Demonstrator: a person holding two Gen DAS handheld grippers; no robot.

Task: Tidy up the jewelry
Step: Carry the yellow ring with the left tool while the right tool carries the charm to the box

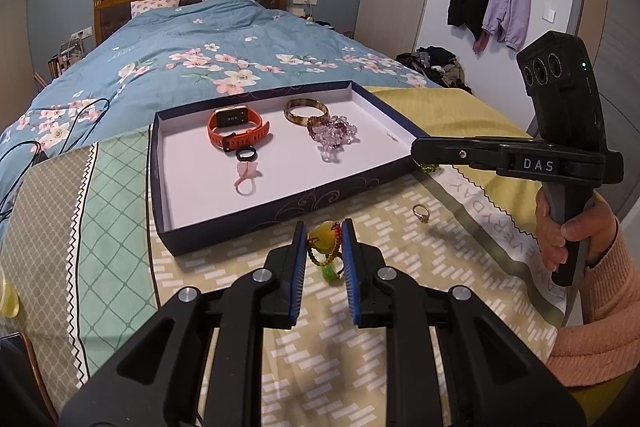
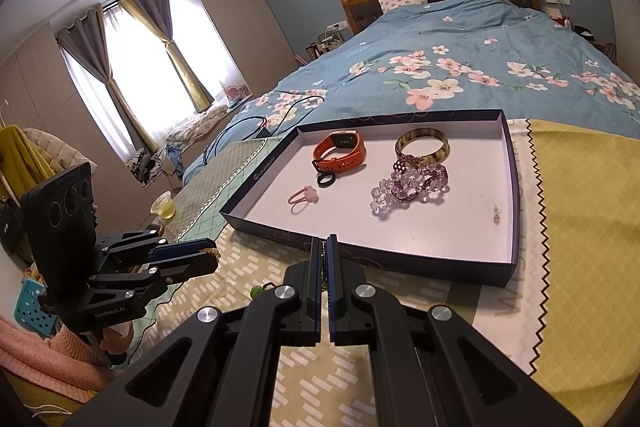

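Note:
A dark blue tray (image 1: 280, 205) (image 2: 360, 255) with a white floor lies on the patterned cloth. It holds an orange watch (image 1: 236, 131) (image 2: 340, 151), a bangle (image 1: 306, 111) (image 2: 422, 145), a crystal bead bracelet (image 1: 332, 133) (image 2: 412, 185), a black ring (image 1: 245, 153) (image 2: 325, 180) and a pink ring (image 1: 246, 179) (image 2: 304, 195). My left gripper (image 1: 324, 239) is shut on a yellow bead pendant (image 1: 323, 239) with a beaded cord and green end (image 2: 256, 291). My right gripper (image 2: 325, 247) (image 1: 420, 157) is shut on a green bead bracelet (image 1: 429, 168), just in front of the tray's near wall.
A gold ring (image 1: 421, 213) lies on the cloth right of my left gripper. A glass of yellow liquid (image 2: 164, 206) stands at the table's left. The bed (image 1: 208, 55) with black cables (image 2: 248, 125) lies behind the table.

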